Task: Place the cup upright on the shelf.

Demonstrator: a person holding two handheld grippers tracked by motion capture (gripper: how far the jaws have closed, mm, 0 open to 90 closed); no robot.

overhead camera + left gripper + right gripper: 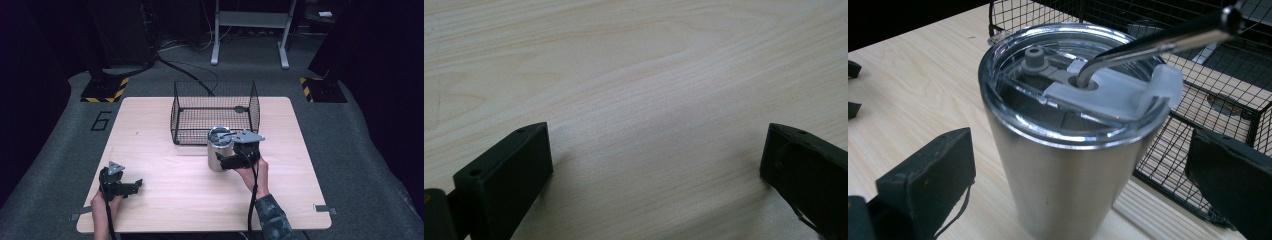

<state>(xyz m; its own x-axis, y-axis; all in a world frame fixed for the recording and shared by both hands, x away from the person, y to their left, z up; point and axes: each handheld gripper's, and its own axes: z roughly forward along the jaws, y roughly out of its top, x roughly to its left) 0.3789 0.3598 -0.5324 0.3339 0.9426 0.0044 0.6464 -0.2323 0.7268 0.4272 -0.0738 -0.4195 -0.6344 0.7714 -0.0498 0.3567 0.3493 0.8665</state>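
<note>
A stainless steel tumbler [218, 150] [1058, 170] stands upright on the wooden table [165, 125], just in front of a black wire basket [200, 125] [1193, 100]. It has a clear lid [1013, 65] with a bent metal straw [1158, 42] that leans toward the basket. My right gripper [224, 160] [1078, 165] is open, one jaw on each side of the tumbler with a gap at both. My left gripper [134, 187] [656, 150] is open over bare wood at the table's front left, with nothing between its jaws.
A small dark thing [241, 108] lies on the basket's floor at its back right. Beyond the table are grey floor, a metal stand [250, 30] and black-and-yellow striped bases [105, 92]. Bare wood spreads to the left and front of the tumbler.
</note>
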